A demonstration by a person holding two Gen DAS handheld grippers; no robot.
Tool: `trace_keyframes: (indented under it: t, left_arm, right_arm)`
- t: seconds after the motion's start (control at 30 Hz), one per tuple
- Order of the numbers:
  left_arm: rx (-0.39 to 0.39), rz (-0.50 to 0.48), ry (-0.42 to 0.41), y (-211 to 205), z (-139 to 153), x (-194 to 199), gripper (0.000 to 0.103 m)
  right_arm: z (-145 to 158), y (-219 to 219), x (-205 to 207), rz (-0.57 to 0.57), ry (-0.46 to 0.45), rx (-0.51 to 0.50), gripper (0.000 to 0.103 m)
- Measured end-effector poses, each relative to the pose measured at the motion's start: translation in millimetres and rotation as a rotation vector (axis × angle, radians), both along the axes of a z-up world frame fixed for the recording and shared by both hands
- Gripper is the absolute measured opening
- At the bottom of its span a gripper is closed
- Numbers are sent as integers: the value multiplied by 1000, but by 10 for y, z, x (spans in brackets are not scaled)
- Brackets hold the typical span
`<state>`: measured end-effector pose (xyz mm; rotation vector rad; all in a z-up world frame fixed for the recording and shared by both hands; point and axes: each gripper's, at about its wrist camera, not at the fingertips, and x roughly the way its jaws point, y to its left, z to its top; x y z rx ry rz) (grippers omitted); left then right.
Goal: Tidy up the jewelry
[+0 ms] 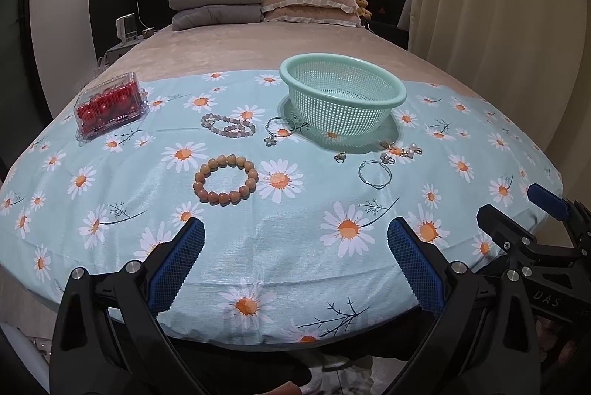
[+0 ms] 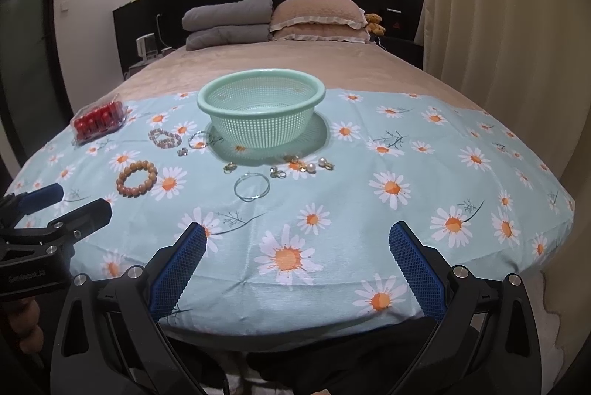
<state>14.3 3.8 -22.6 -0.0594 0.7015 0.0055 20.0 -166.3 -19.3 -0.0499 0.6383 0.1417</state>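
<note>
Blue-padded and spread wide, the left gripper (image 1: pixel 295 232) and right gripper (image 2: pixel 297 236) are both hovering over the near edge of the daisy-print cloth (image 2: pixel 461 173), holding nothing.

Risks, as I judge them: the thin wire bangle (image 2: pixel 252 187), lying nearest, is sitting flat on soft fabric, so the pads could be pinching cloth along with it and dragging neighbouring pieces. Just beyond it, the pearl earrings and small rings (image 2: pixel 303 166) are lying crowded together near the cloth's middle; a wide grasp may be scattering them.

Counting outward: one wire bangle, one wooden bead bracelet (image 1: pixel 224 180) toward the left edge, one pale bead bracelet (image 1: pixel 228 125), one charm bangle (image 1: pixel 279 129), several earrings too small to count, one empty green mesh basket (image 2: pixel 314 92), one clear box of red balls (image 1: pixel 110 105) at the far left corner.
</note>
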Motion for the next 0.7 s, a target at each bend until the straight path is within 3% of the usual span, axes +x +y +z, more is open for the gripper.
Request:
trace_keyframes:
  t: [0.7]
  left_arm:
    - [2, 7, 33, 42, -93, 67, 97]
  right_arm:
    - [-8, 58, 36, 7, 5, -22, 95]
